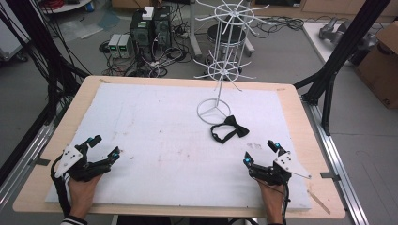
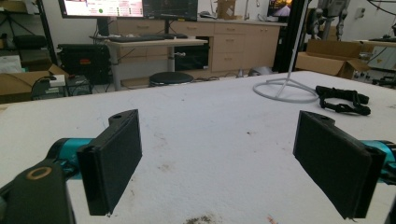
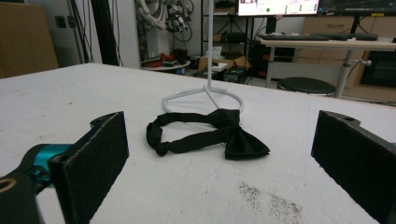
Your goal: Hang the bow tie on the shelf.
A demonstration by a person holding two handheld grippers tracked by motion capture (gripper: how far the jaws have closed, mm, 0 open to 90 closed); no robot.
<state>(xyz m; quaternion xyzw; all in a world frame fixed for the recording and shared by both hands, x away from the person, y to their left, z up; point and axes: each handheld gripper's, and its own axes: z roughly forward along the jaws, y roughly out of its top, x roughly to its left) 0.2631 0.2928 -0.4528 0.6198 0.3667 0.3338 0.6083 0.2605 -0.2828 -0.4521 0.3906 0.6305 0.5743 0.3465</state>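
- High view: my left gripper (image 1: pixel 104 149) and right gripper (image 1: pixel 261 152) rest at the near edge of the table (image 1: pixel 42 154), jaws spread, nothing held. Black bow tie (image 1: pixel 229 129) lies ahead of my right jaws, just beside the white wire rack (image 1: pixel 220 70) base.
- Left gripper view: jaws wide apart; bow tie (image 2: pixel 343 100) far ahead, beyond my right-hand jaw.
- Right gripper view: jaws released; bow tie (image 3: pixel 210 133) straight ahead between them, untouched. My guess: it goes on the rack; nothing done yet.

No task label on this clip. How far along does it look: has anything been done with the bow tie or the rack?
Nothing looks done. The bow tie lies flat on the white mat beside the rack's ring base, and the wire rack carries nothing. Left gripper and right gripper rest near the front edge, both open. Probably left: picking up the tie and hanging it.
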